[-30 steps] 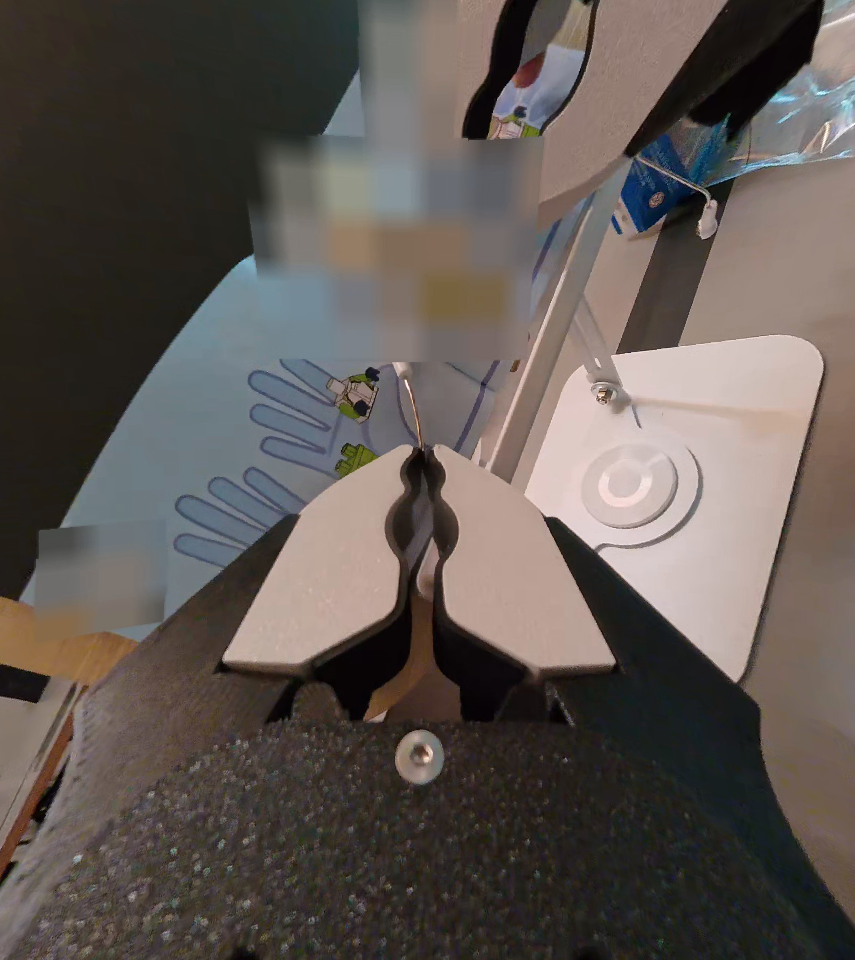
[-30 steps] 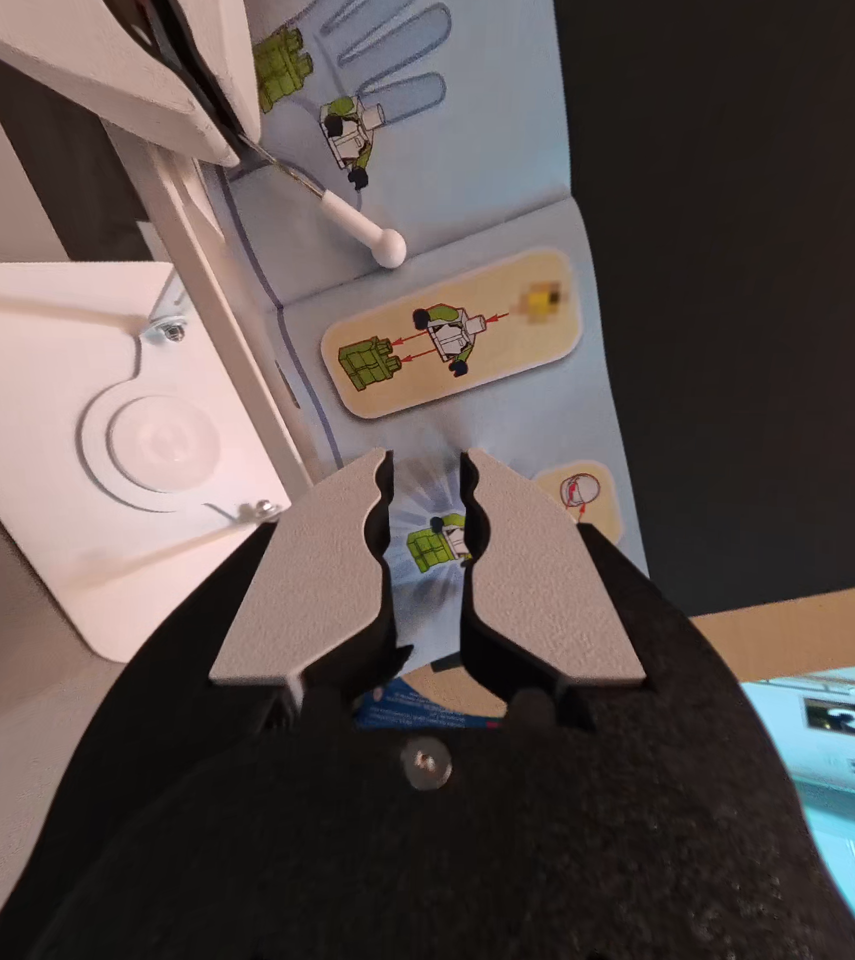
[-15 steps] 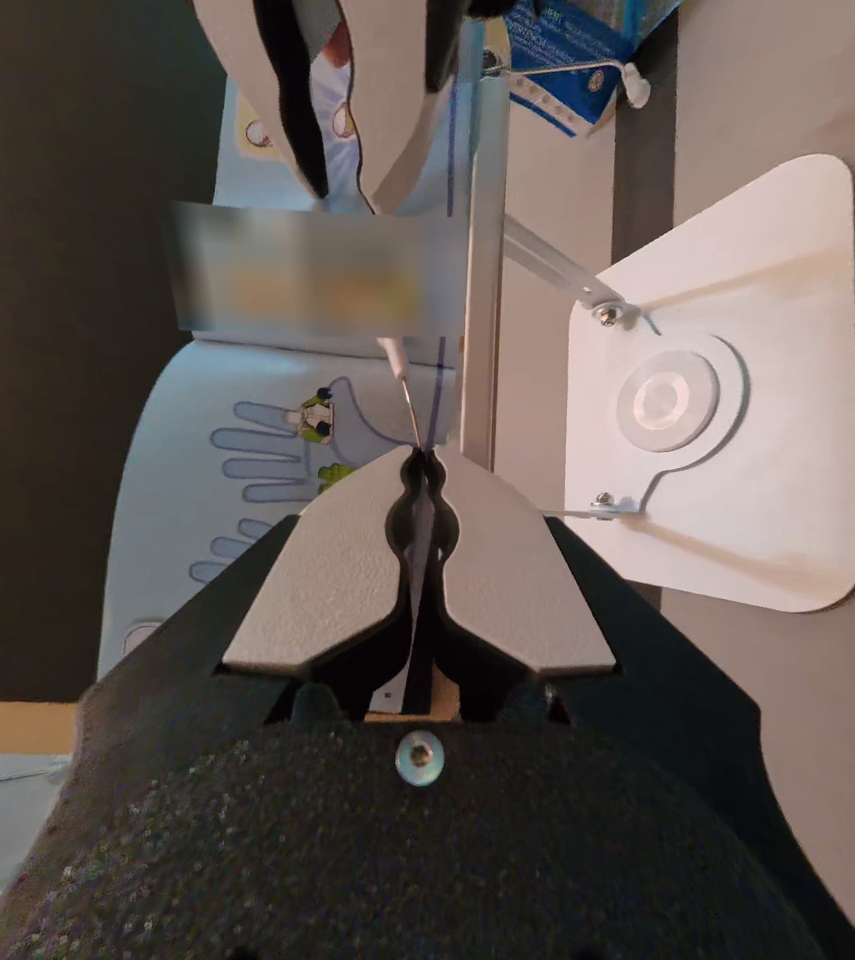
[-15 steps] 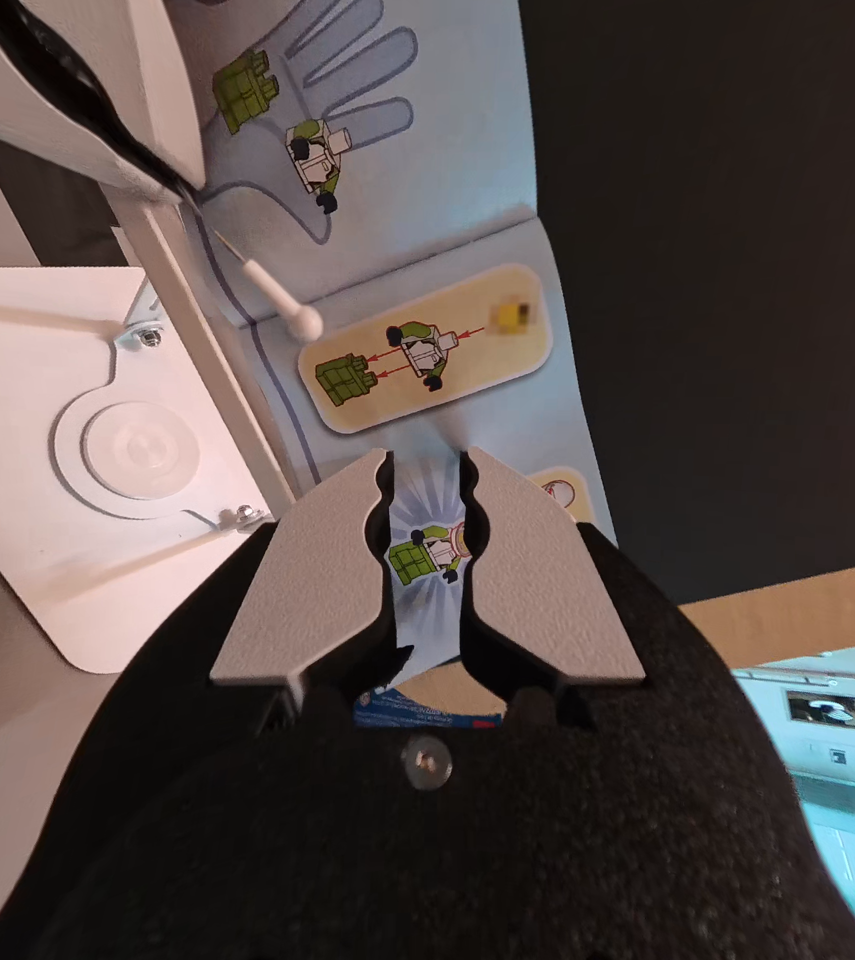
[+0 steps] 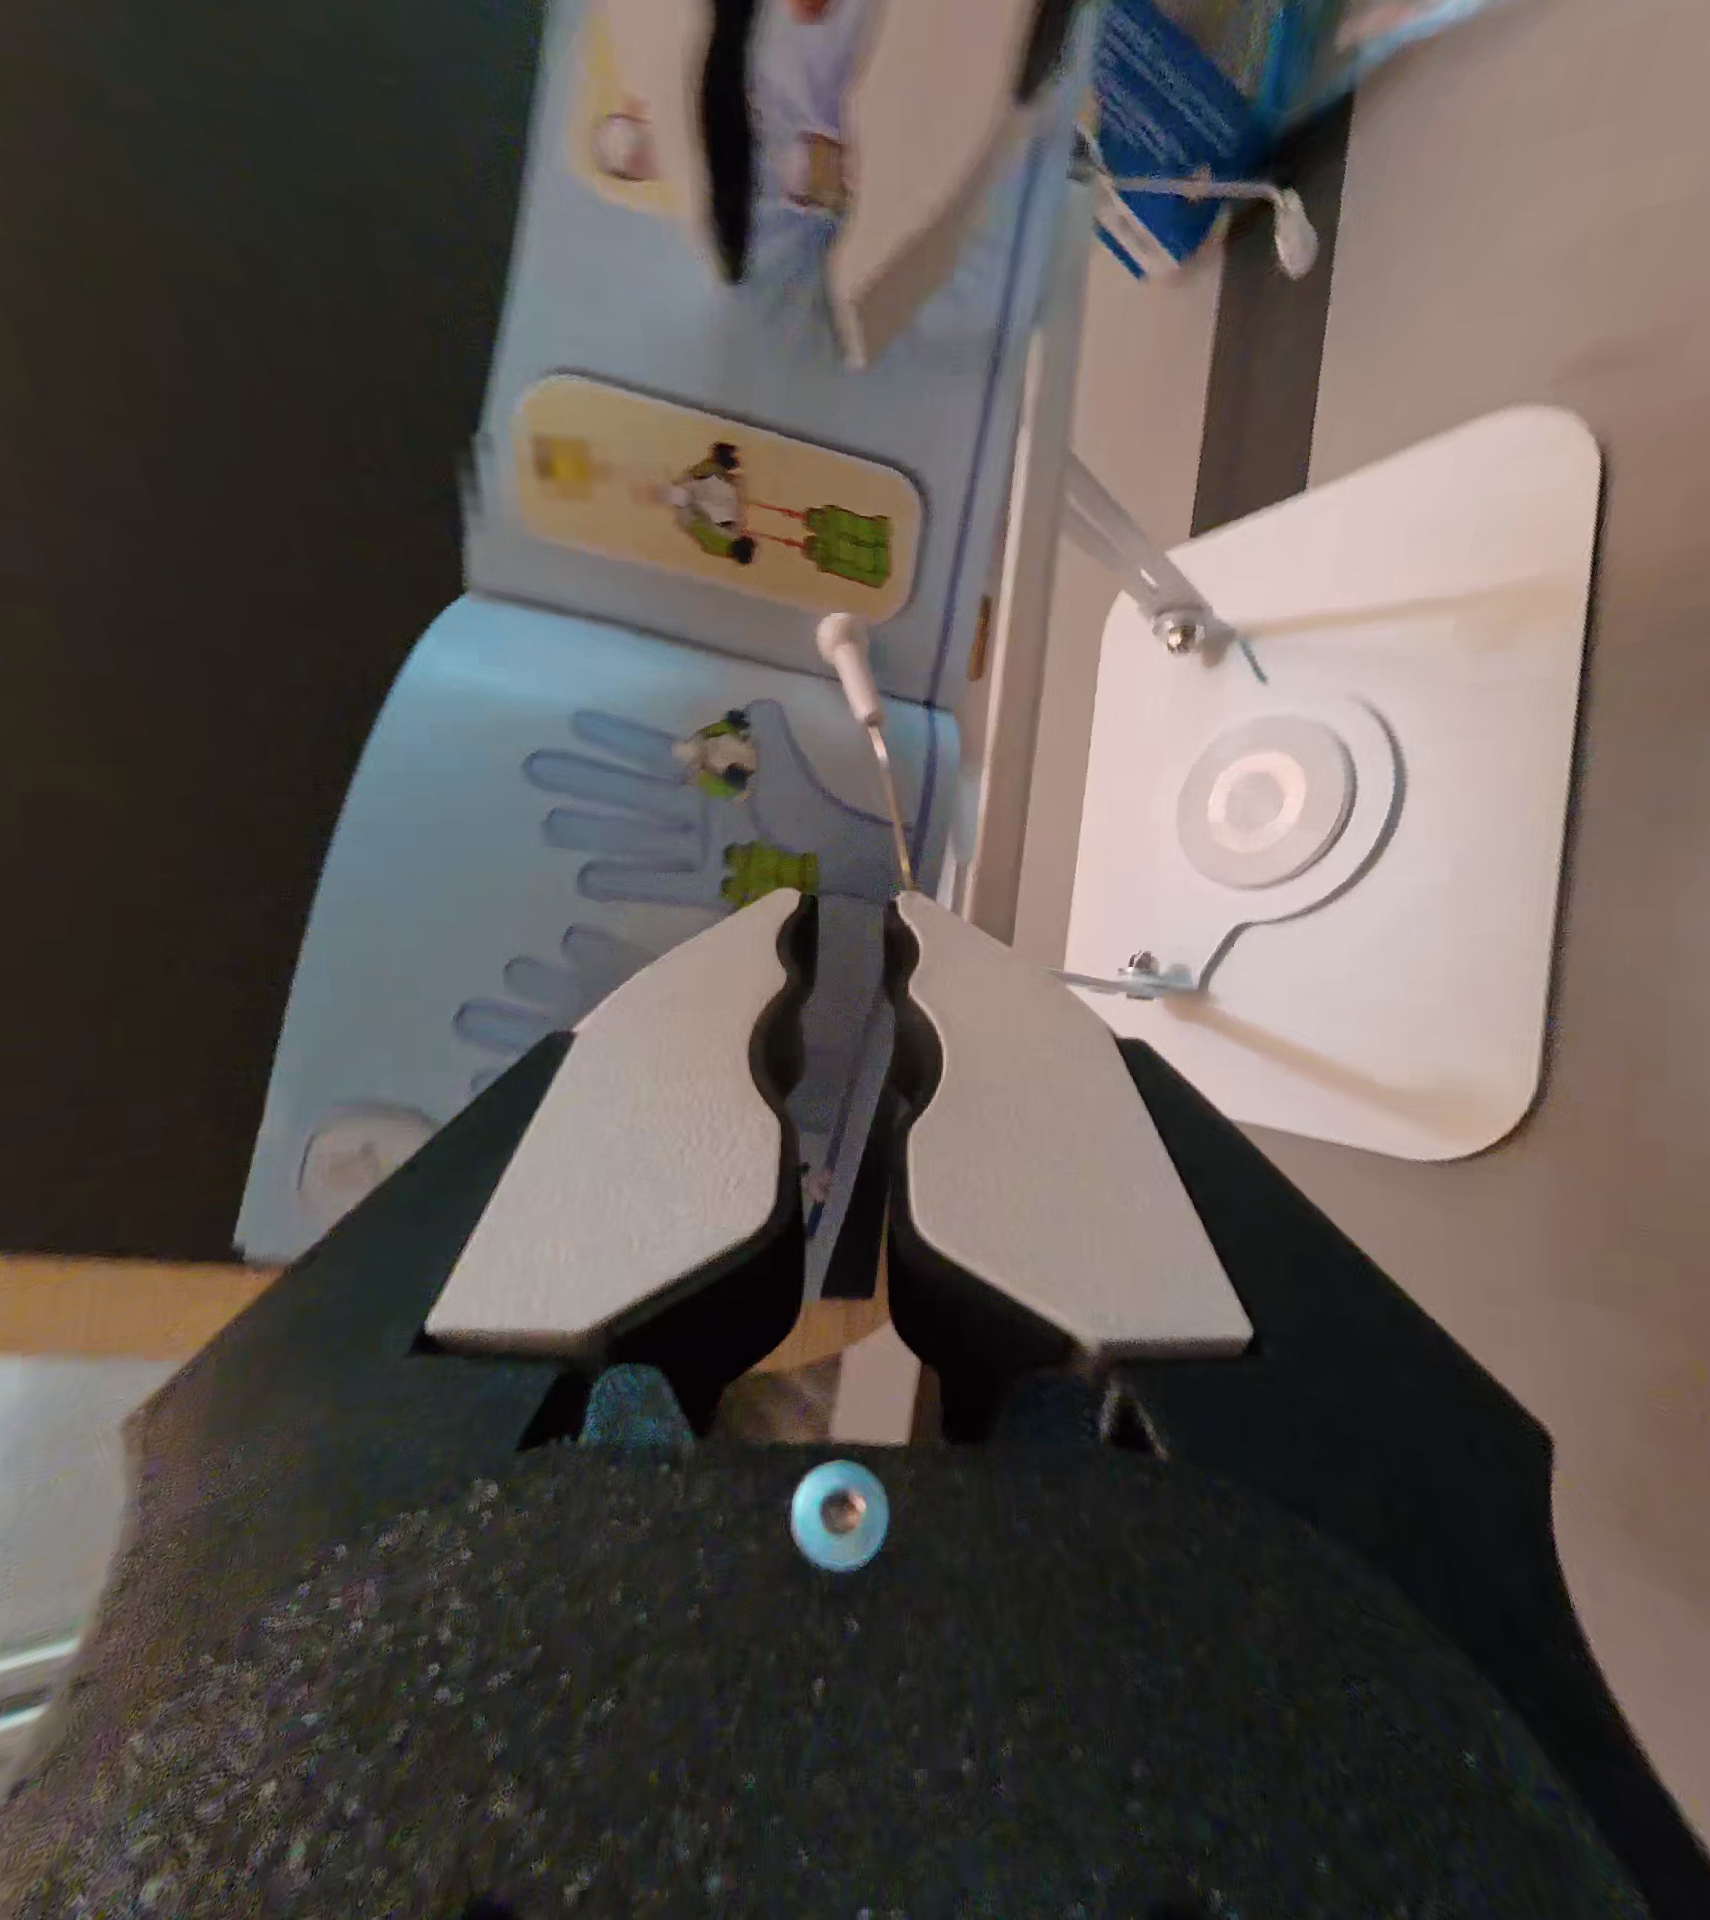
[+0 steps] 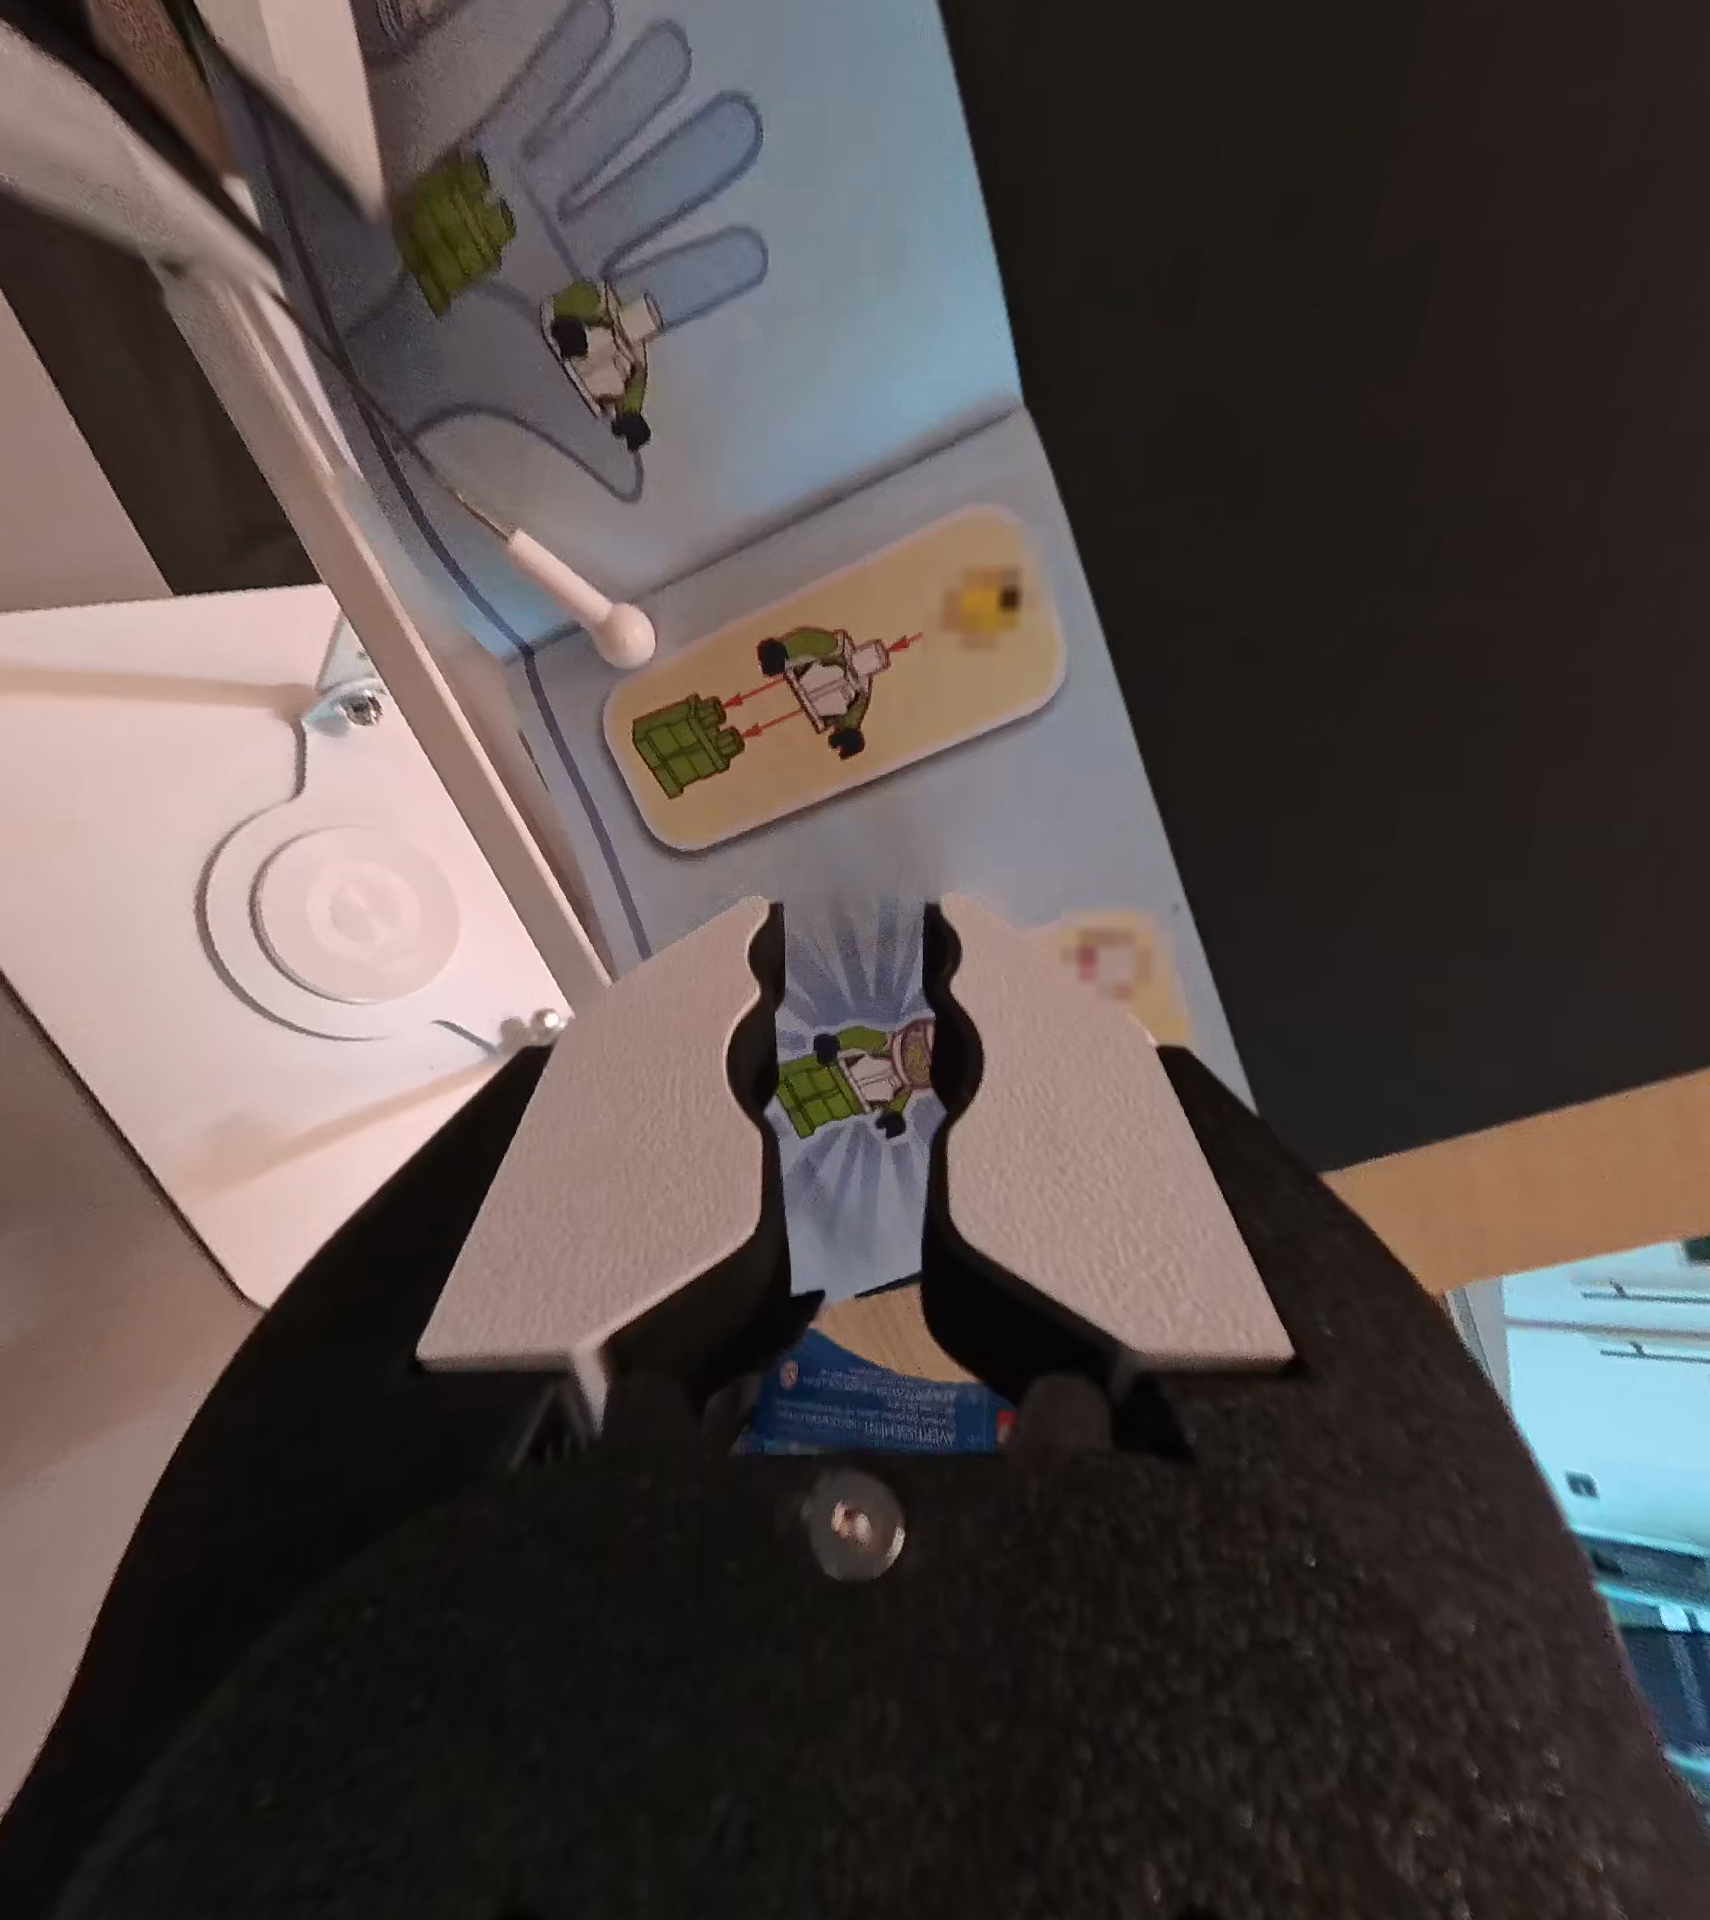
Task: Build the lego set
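Observation:
A light blue instruction booklet (image 5: 705, 831) leans open on a white book stand (image 5: 1402, 935), held by a wire page holder (image 5: 856, 686) with a white tip. My left gripper (image 5: 856, 904) is slightly open; the wire runs past its right fingertip. My right gripper (image 6: 853, 909) is open and empty over the lower part of the booklet (image 6: 830, 468). The wire holder (image 6: 570, 592) and stand (image 6: 103, 831) also show there. Each gripper shows blurred at the top of the other's view. Bricks appear only as pictures.
A blue printed packet (image 5: 1163, 135) lies beyond the stand, and a blue printed sheet (image 6: 872, 1423) shows under my right gripper. A dark surface lies beside the booklet. A wooden edge (image 6: 1557, 1143) borders it. The gap from one gripper's tips to the other's is roughly 12 centimetres. To the blue printed packet (image 5: 1163, 135): right tips about 30 centimetres, left tips about 35 centimetres.
My left gripper was shut on the wire page holder and has now opened a little. The views have swung, so more of the booklet's pages show. The right gripper's gap is unchanged.

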### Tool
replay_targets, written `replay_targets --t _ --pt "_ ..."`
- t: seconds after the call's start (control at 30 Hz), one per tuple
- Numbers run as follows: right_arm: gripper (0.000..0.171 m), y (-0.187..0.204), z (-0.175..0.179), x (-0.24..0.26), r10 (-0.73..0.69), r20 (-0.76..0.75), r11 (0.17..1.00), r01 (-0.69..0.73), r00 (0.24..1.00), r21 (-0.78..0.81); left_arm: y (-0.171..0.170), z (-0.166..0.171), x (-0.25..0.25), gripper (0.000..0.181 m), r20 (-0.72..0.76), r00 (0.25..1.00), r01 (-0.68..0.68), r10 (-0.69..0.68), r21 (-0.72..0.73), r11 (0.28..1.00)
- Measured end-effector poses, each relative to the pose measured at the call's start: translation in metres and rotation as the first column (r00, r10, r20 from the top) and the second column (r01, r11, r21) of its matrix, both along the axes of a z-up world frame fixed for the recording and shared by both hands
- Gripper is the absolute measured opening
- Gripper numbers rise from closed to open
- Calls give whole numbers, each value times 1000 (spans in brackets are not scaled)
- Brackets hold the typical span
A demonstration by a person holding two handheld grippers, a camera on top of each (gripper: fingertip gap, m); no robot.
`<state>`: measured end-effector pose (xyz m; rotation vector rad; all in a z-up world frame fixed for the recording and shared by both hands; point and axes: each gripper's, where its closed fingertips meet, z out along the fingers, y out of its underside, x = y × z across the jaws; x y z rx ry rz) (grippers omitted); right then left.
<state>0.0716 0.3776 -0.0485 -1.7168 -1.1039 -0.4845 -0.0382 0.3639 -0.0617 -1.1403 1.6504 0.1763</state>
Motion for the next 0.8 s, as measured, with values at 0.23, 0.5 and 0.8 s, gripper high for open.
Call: replay_targets --t 0.23,0.5,0.8 --pt "25 -10 -14 5 -46 0 999 46 999 -3 11 27 -26 8 269 941 -138 205 -248 959" --pt "26 2 -14 23 -60 76 997 56 995 53 41 -7 -49 2 209 896 -341 392 -241 909" --pt "26 2 -6 23 -35 51 997 31 998 76 27 -11 -63 2 291 847 -349 444 -325 879"
